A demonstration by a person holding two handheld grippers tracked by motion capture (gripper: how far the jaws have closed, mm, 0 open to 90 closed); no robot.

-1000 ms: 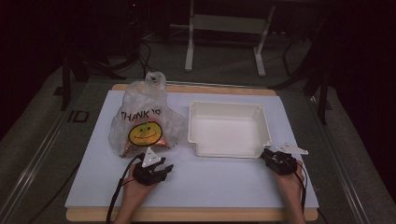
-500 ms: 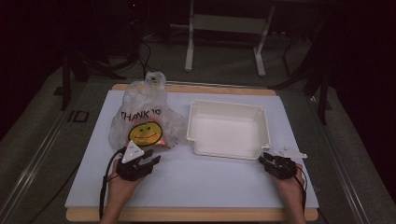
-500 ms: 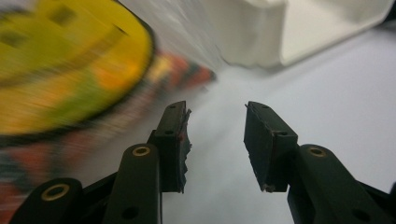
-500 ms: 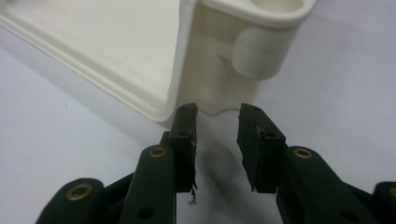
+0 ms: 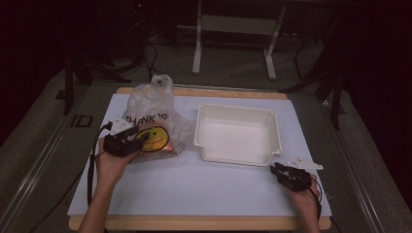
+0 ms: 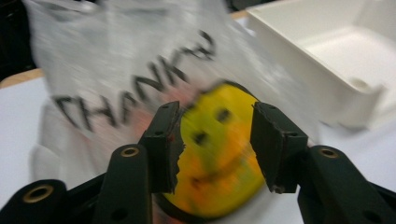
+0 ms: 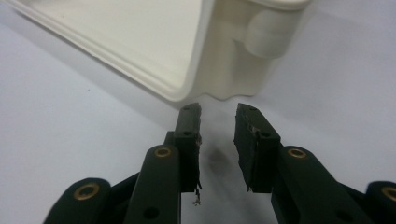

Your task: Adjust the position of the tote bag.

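A translucent plastic bag [image 5: 151, 121] printed with "THANK YOU" and a yellow smiley stands at the left of the white table mat [image 5: 194, 179]; something orange shows through it. My left gripper [image 5: 142, 138] is at the bag's front lower left, jaws open. In the left gripper view the bag [image 6: 130, 65] is blurred and the smiley lies just beyond my left gripper [image 6: 217, 130]; whether they touch I cannot tell. An empty white tray [image 5: 238, 133] sits right of the bag. My right gripper [image 5: 278, 171] rests near its front right corner, and my right gripper [image 7: 218, 116] stands slightly open just short of the tray [image 7: 140, 42].
The mat lies on a wooden board [image 5: 194, 223] whose edge shows at the front and back. A white tag [image 5: 305, 165] lies by the right gripper. Beyond the table stand dark floor, cables and a metal frame [image 5: 233, 34].
My left gripper has moved left and away from the person, up to the bag's front. The right gripper has stayed nearly in place by the tray's corner.
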